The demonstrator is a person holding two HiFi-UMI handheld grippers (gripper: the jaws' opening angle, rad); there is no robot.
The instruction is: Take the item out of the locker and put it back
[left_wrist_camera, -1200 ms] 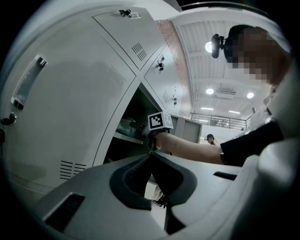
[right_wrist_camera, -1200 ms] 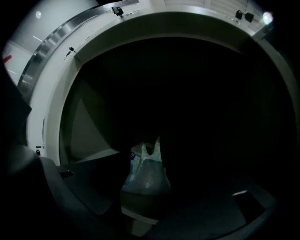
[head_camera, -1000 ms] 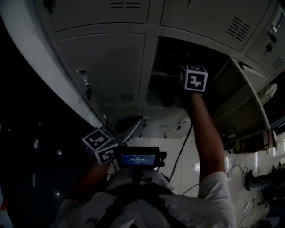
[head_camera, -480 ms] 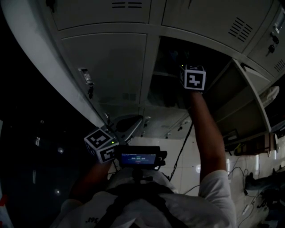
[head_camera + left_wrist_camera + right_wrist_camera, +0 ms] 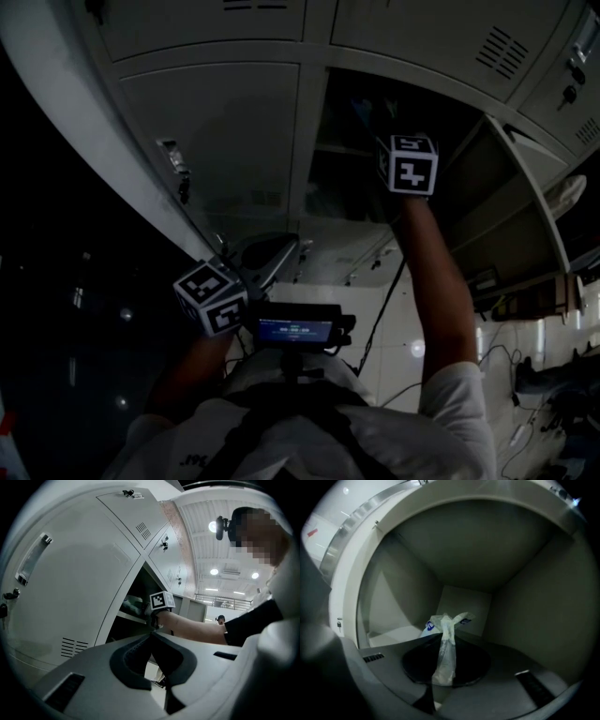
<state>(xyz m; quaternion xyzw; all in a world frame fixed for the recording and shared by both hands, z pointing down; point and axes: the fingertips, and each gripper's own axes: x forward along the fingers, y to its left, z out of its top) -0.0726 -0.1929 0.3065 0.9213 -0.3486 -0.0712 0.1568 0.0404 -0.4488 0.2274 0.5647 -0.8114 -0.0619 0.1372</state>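
Observation:
A knotted white plastic bag (image 5: 446, 620) with blue print sits inside the open locker compartment (image 5: 352, 131). My right gripper (image 5: 444, 641) reaches into that compartment; its jaws have just been closing and now pinch the bag's twisted neck between them. In the head view only its marker cube (image 5: 408, 165) and the arm behind it show. My left gripper (image 5: 152, 637) hangs low outside the lockers, its marker cube (image 5: 211, 298) near my chest. Its jaws meet at the tips with nothing between them.
The compartment's door (image 5: 525, 197) stands open to the right of my right arm. Closed locker doors (image 5: 225, 122) with a handle (image 5: 173, 155) fill the left side. The compartment's back wall (image 5: 464, 604) and side walls enclose the bag closely. A device with a lit screen (image 5: 295, 330) sits at my chest.

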